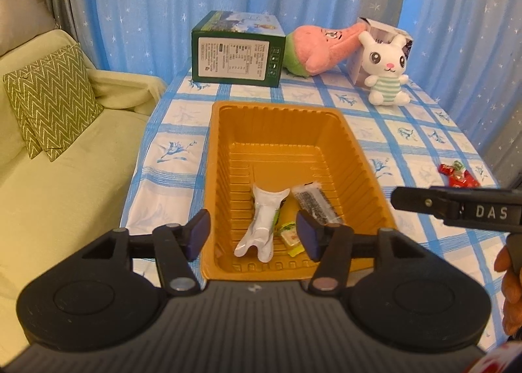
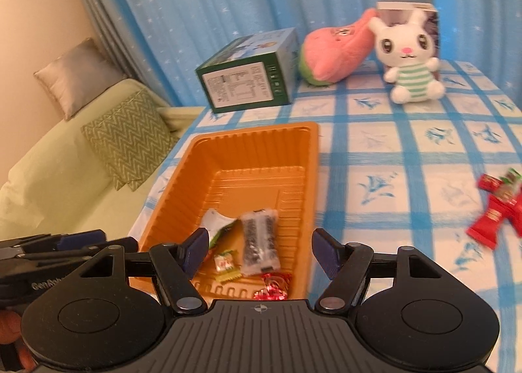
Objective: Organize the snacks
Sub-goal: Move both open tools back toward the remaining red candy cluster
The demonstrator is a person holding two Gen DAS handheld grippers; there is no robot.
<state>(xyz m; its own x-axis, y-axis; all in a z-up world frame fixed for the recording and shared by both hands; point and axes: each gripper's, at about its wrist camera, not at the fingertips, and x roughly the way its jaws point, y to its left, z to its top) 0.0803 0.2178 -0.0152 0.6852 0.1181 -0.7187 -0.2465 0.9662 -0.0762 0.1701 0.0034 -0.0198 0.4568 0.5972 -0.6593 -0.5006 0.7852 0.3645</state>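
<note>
So, quick rundown, everything placed relative to the orange tray:

Left gripper (image 1: 253,236): jaws apart, nothing pinched between them, hanging over the near end of the tray. No earlier shot to compare.

Right gripper (image 2: 260,255): also spread wide and holding nothing, hovering over the tray's near right corner.

Orange tray (image 1: 284,112): ribbed plastic bin in the middle of the blue checked tablecloth (image 1: 407,131), long side running away from the grippers.

White pouch (image 1: 261,223): lying inside the tray at the near end, left of the other snacks.

Dark wrapped bar (image 2: 261,242): inside the tray, just right of the white pouch, lengthwise.

Small yellow-green candy (image 2: 225,265): in the tray between the pouch and the bar, near the front wall.

Red foil candy (image 2: 274,285): in the tray's near right corner, seen only from the right wrist.

Red candies (image 2: 496,210): still out on the cloth, well to the right of the tray, a bit blurred.

Green box (image 1: 238,53): on the cloth beyond the tray's far end.

Pink plush (image 1: 323,47): right of the green box, far side of the tray.

Bunny plush (image 1: 386,69): sitting far right behind the tray, leaning against a small carton (image 1: 385,29).

Sofa (image 1: 65,177): left of the tray, off the table, with a zigzag cushion (image 1: 52,99).
</note>
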